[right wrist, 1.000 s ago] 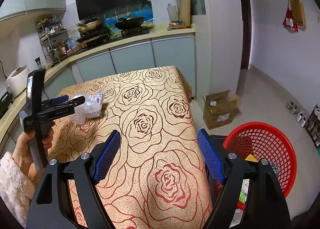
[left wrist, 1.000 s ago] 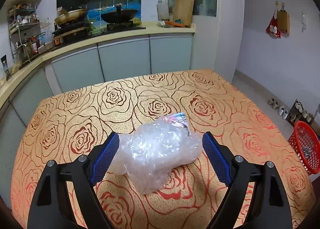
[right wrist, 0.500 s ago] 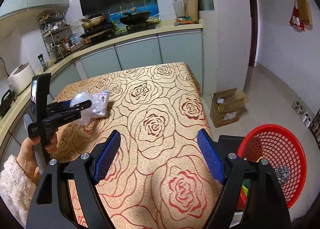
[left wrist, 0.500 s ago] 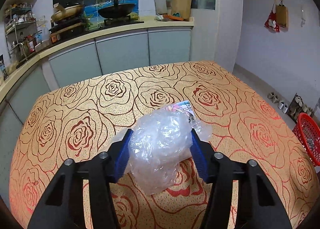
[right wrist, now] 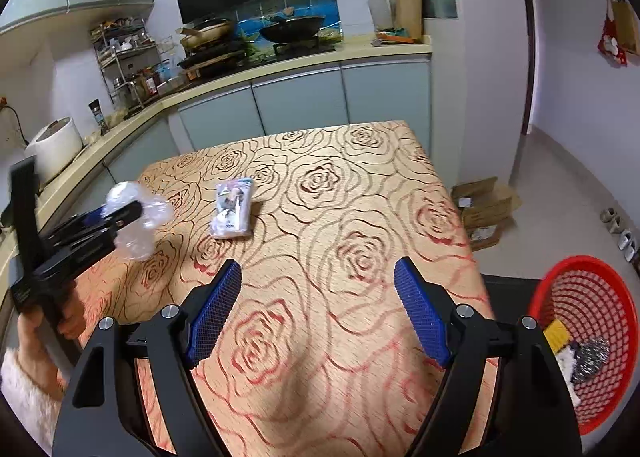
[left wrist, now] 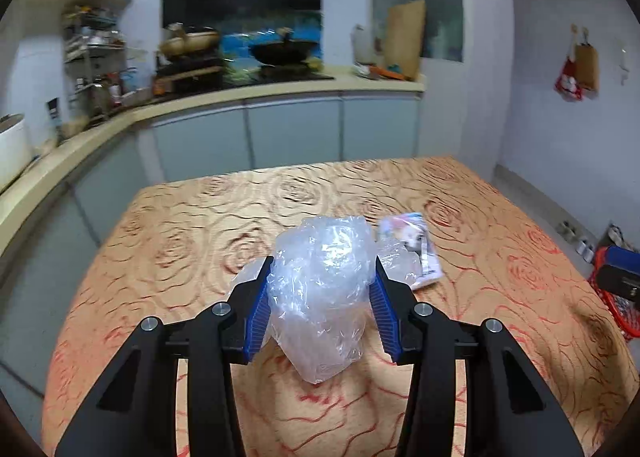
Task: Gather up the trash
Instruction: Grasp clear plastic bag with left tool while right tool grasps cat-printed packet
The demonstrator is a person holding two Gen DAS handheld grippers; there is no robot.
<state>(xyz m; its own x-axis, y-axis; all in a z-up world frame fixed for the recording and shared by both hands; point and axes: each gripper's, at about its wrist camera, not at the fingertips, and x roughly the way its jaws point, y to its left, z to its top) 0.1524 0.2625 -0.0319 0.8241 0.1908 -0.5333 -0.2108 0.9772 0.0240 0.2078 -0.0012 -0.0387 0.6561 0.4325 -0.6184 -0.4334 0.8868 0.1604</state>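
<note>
— So, starting at your left: what has your left gripper (left wrist: 320, 297) got?

— Its jaws have just been closing, and now both blue pads (left wrist: 258, 309) press into the crumpled clear plastic bag (left wrist: 320, 281). In the right wrist view the bag (right wrist: 138, 225) hangs off the jaws, clear of the rose-patterned tablecloth (right wrist: 320, 225), with your hand (right wrist: 44, 333) in a fluffy white sleeve (right wrist: 24, 389) on the handle.

— And further right on the table?

— You have a small printed packet (left wrist: 416, 253) lying flat on the cloth, just beside the bag on its right. It touches neither gripper.

— My right gripper?

— Your right gripper (right wrist: 318, 313) hovers over the near part of the table with its jaws standing wide apart and only cloth between them. The packet (right wrist: 233, 213) lies ahead of it, a little to the left.

— Where does the trash go?

— You can see a red mesh basket (right wrist: 592, 289) on the floor past the table's right edge. A yellow item, something white and a metal scourer lie inside. Beyond it, cardboard boxes (right wrist: 484, 205) sit against the wall.
</note>
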